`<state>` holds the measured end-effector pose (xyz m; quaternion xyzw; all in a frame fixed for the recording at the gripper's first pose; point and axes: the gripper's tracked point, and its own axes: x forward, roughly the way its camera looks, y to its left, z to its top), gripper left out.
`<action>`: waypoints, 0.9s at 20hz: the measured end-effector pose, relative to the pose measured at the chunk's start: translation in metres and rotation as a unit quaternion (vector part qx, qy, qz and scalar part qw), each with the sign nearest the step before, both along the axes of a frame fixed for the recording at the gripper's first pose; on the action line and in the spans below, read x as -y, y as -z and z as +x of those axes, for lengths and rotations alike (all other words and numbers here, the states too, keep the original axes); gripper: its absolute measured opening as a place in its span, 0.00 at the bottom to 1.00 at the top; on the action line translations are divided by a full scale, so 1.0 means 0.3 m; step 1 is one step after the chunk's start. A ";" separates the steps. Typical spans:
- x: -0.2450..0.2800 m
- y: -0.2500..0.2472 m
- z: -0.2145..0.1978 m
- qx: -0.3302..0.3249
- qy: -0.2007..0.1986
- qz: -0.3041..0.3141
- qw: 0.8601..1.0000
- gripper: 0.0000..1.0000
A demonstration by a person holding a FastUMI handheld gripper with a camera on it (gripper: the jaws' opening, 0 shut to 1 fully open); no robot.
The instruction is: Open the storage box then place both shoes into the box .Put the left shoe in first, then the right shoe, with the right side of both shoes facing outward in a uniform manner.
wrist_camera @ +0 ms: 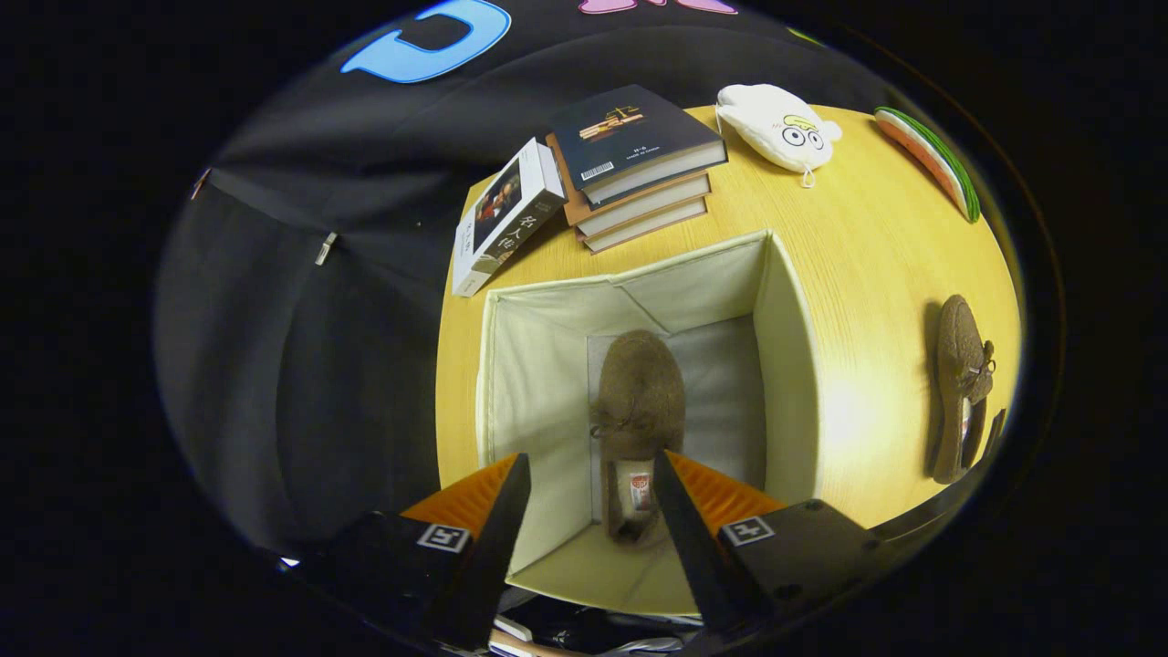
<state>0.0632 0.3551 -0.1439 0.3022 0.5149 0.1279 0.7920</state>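
Note:
An open cream fabric storage box [789, 365] stands on the yellow wooden table [876, 246]. One brown suede shoe [639, 401] lies on the box's grey floor, toe pointing away from me and heel toward the fingers. My gripper [591, 459] hovers above the box's near side, open. The shoe's heel shows in the gap between the fingers, lower down, and neither finger presses on it. The second brown shoe [958, 383] lies on the table to the right of the box, outside it, lengthwise along the box wall.
Beyond the box sit a stack of books [639, 164] and a white book [506, 214] leaning off the table's far left corner. A white cartoon pouch [780, 128] and a watermelon-slice item [931, 160] lie at the back right. Black cloth hangs to the left.

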 end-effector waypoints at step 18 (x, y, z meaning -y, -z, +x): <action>1.168 0.330 -0.386 0.136 -0.003 -0.249 0.959 0.97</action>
